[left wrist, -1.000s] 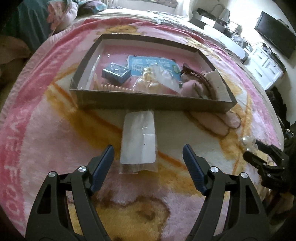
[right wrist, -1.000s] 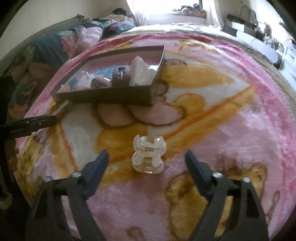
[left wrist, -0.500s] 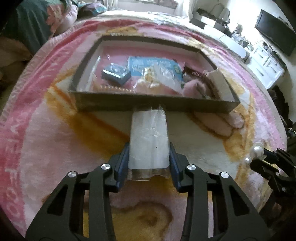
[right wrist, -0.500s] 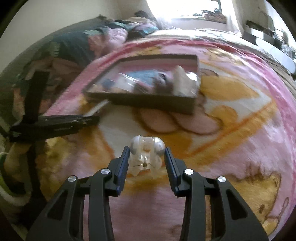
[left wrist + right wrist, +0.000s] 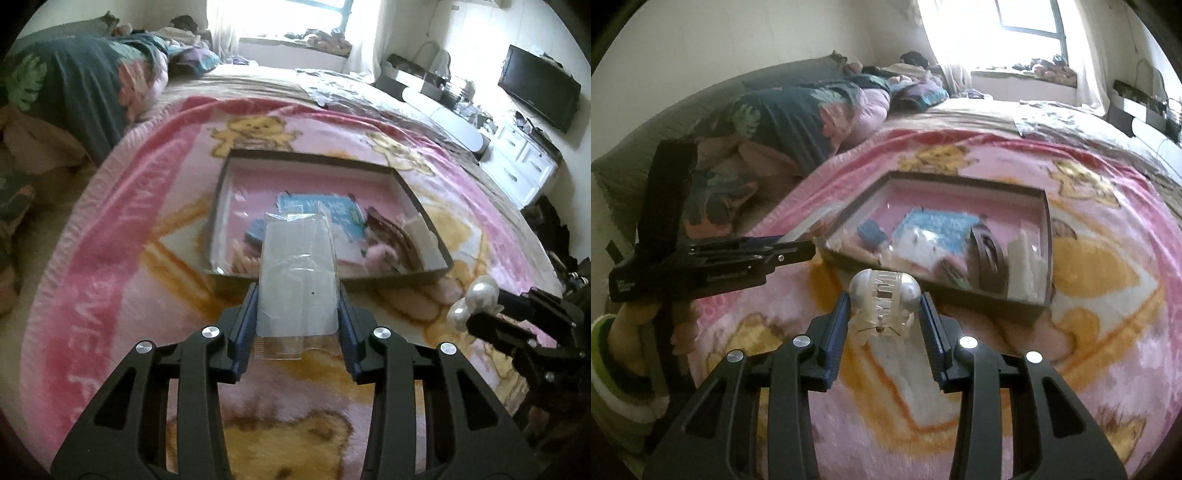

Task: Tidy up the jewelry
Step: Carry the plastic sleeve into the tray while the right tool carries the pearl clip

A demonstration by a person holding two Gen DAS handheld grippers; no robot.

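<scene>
My left gripper (image 5: 297, 325) is shut on a clear plastic packet with a white card (image 5: 297, 273) and holds it lifted in front of the dark shallow box (image 5: 424, 275). My right gripper (image 5: 884, 325) is shut on a pearly white hair claw clip (image 5: 884, 299), lifted above the blanket; the clip also shows in the left wrist view (image 5: 474, 301). The box (image 5: 1047, 236) lies on the pink blanket and holds a blue card (image 5: 938, 230), a small blue item (image 5: 870, 230), a brown hairband (image 5: 988, 254) and other packets.
The pink and yellow bear blanket (image 5: 122, 273) covers a bed. Dark floral bedding (image 5: 798, 122) lies at the far left. White drawers (image 5: 524, 166) and a black TV (image 5: 537, 92) stand at the right. The left gripper (image 5: 798, 249) shows at the left in the right wrist view.
Both grippers closed on their objects, the left on the packet, the right on the claw clip, and lifted them off the blanket toward the box.
</scene>
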